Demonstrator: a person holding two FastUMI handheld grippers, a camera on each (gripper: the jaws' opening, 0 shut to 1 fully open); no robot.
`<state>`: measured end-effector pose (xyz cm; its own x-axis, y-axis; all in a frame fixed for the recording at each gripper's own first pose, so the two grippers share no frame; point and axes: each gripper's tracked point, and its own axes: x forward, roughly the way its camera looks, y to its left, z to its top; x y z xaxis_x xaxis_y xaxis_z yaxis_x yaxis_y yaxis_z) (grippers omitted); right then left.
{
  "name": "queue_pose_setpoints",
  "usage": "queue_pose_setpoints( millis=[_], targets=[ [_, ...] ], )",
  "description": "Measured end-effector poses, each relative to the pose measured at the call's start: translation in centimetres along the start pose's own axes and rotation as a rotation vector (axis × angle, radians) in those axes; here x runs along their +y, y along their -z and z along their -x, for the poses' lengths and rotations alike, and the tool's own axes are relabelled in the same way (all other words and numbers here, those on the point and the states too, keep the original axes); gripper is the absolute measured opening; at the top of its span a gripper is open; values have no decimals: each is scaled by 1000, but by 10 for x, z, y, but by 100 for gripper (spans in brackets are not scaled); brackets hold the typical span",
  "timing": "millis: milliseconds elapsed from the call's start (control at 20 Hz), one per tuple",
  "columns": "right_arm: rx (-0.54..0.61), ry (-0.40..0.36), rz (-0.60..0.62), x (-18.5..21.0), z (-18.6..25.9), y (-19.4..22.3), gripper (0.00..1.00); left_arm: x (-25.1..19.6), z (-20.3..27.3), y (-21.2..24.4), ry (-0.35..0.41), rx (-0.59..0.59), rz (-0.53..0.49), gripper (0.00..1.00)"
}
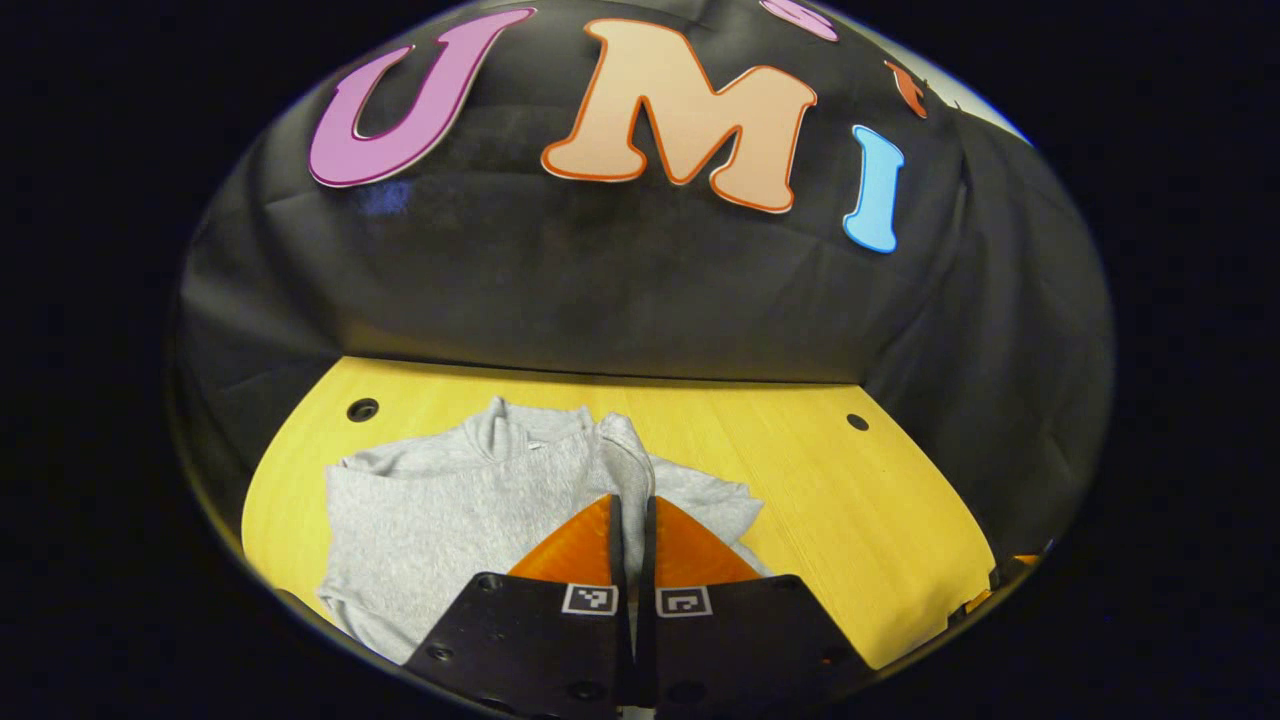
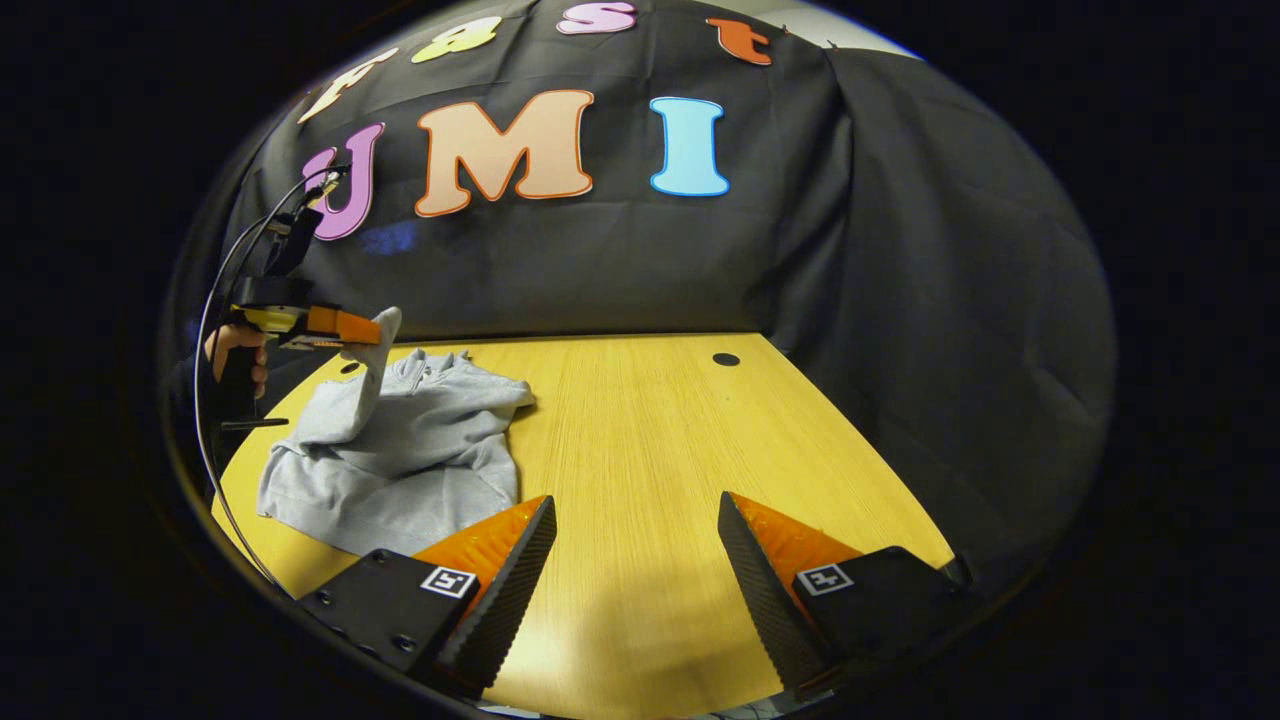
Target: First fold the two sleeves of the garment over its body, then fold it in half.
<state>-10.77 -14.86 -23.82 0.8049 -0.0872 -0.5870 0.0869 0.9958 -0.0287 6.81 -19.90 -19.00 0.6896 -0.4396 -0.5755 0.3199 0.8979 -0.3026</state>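
The left tool (image 1: 632, 520) is clamped on a raised sleeve (image 1: 628, 450) of the grey knit garment (image 1: 450, 510), whose body lies below it on the yellow wooden surface (image 1: 850, 520). The right tool (image 2: 636, 540), fingers apart, hovers well aside, farther from the cloth.

Light wooden desk (image 2: 640, 440), visible grain, round dark holes near its far edge. Black cloth wall (image 2: 900, 280) hangs creased behind the far edge and along the right edge.

dim booth | table (image 2: 640, 430) brightly lit | fisheye-bent edges | sharp focus
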Motion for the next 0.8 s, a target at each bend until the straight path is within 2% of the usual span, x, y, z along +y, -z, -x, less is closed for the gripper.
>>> queue_pose_setpoints(
  millis=[200,350,450,550,600,700,800],
  targets=[
    [16,28,-11,-19,4,8,100,-26,-27,14,27,32,-47,0],
    [26,46,-22,-33,7,13,100,-34,-47,30,11,79,-89,0],
    [31,54,-22,-39,9,15,100,-32,-58,42,-17,107,-90,0],
    [34,58,-22,-43,9,14,100,-38,-69,49,12,117,-58,5],
    [33,59,-21,-43,7,13,100,-44,-66,47,31,113,-34,11],
    [35,51,-18,-39,5,12,100,-43,-66,44,32,92,-21,52],
    [34,35,-13,-31,1,9,100,-31,-59,32,1,47,-31,92]
  ],
)
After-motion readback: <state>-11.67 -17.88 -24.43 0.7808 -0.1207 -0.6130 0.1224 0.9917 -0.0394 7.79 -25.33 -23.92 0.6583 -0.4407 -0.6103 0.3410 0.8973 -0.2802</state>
